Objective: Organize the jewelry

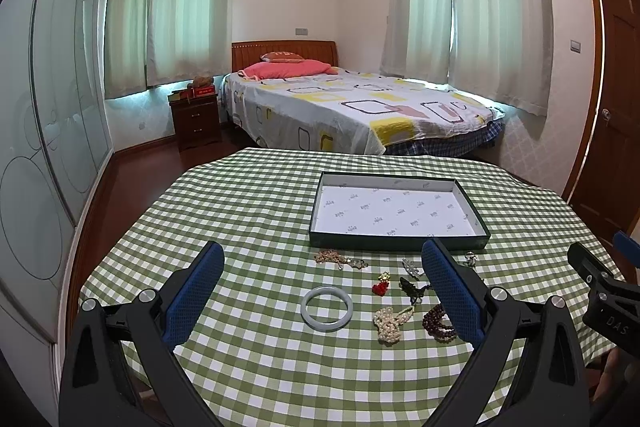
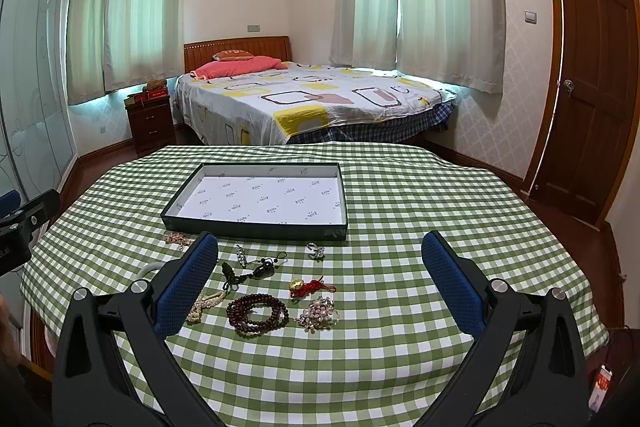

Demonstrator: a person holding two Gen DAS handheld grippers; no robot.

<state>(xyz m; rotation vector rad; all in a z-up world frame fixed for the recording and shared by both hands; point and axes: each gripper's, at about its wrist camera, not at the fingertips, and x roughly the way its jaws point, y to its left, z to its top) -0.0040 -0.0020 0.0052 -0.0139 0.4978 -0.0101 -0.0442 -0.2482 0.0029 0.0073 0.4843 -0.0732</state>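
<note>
Several jewelry pieces lie on the green checked tablecloth point(image 1: 248, 211) in front of an empty dark-rimmed box point(image 1: 400, 242) with a white printed lining, also in the right wrist view point(image 2: 256, 227). A pale jade bangle point(image 1: 327, 308) lies nearest my left gripper point(image 1: 326, 285), which is open and empty above the table. A dark red bead bracelet point(image 2: 257, 313), a pearl cluster point(image 2: 318, 314), a red-and-gold charm point(image 2: 308, 287), a dark cord pendant point(image 2: 250, 271) and a ring point(image 2: 315, 251) lie ahead of my right gripper point(image 2: 320, 277), open and empty.
A bed point(image 1: 352, 107) stands beyond the table, with a nightstand point(image 1: 196, 121) at its left. A wooden door point(image 2: 588, 67) is on the right, a glass wardrobe point(image 1: 40, 147) on the left. The tablecloth hangs over the round table's edges.
</note>
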